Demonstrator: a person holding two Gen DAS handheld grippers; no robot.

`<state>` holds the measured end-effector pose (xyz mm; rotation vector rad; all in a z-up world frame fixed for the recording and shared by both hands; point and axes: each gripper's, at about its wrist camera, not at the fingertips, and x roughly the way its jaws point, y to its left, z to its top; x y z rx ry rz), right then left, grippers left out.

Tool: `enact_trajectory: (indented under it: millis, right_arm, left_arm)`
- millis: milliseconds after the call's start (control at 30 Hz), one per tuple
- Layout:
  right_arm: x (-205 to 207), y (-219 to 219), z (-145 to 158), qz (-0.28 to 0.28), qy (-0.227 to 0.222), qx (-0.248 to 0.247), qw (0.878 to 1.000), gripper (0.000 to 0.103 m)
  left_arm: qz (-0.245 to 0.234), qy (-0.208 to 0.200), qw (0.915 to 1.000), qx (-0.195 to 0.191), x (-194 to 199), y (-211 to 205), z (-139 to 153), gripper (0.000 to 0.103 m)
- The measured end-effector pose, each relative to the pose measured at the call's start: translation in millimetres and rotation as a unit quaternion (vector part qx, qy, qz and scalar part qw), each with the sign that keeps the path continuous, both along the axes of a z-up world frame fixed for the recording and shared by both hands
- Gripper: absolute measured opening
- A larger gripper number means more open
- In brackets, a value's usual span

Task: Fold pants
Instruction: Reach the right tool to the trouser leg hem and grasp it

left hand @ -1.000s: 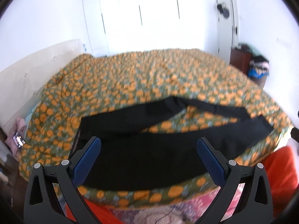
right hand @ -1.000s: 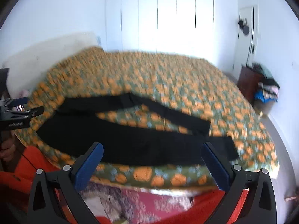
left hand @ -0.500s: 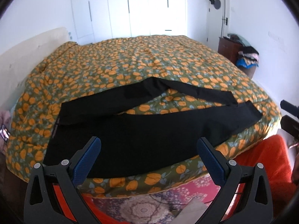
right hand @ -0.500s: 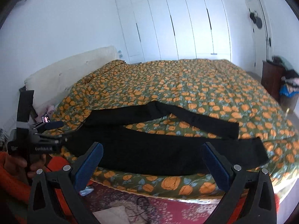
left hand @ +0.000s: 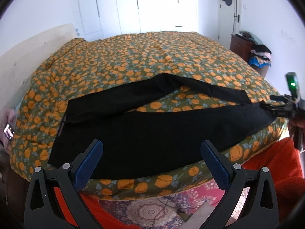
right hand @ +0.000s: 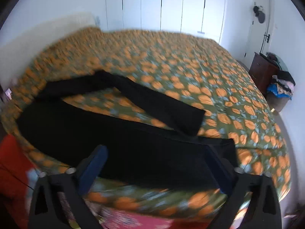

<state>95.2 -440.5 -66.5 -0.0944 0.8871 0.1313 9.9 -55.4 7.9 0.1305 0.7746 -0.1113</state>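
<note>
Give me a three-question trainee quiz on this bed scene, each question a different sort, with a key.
1. True or false: the pants are already folded in half.
2. Multiple choice: where is the far leg relative to the near one? A) stacked on it B) spread apart from it, quilt showing between C) hanging off the bed
3. Fill in: the left hand-held gripper holds ____.

Key: 1 false, the pants lie spread flat. 2 B. 3 nothing; its jaws are wide open above the pants. The right hand-held gripper is closing, with no cloth pinched yet.
</note>
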Motion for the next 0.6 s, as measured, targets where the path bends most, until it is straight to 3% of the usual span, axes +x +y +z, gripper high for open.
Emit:
enact_trajectory:
  millis: [133, 267, 367, 400, 433, 467, 533, 600]
  right_arm:
    - [43, -10, -30, 0.02, 0.038, -0.004, 0.999, 0.087]
    - [73, 2, -69, 0.059, 0.067, -0.076, 0.993, 0.066]
    - [97, 5, -88, 0.066, 0.074, -0.112, 0.989, 0.061]
    - [103, 5, -92, 0.07, 0.08, -0.115, 0.988, 0.055]
    - [109, 5, -95, 0.074, 0.093, -0.116, 0.986, 0.024]
    - [113, 5, -95, 0.075, 0.106, -0.122, 0.984, 0.005]
    - [115, 3, -75, 0.086, 0.11, -0.105, 0.985, 0.005]
    - [117, -5, -29, 0.097, 0.107, -0.058, 0.988, 0.005]
  left_arm:
    - [0.01, 0.01, 0.9999, 0.004, 8, 1, -5, 0.102]
    - [0.012, 0.033, 0.9994, 0.006, 18, -2, -14, 0.102]
    - [0.01, 0.049, 0.9987, 0.008, 24, -4, -22, 0.102]
    - [0.009, 0.054, 0.9985, 0.009, 26, -5, -24, 0.102]
    - [0.01, 0.061, 0.998, 0.012, 28, -5, -28, 0.102]
    - [0.011, 0.066, 0.9976, 0.015, 30, -5, -30, 0.102]
    - [0.015, 0.071, 0.9972, 0.016, 33, -3, -34, 0.102]
    - [0.018, 0.071, 0.9972, 0.014, 34, -2, -35, 0.102]
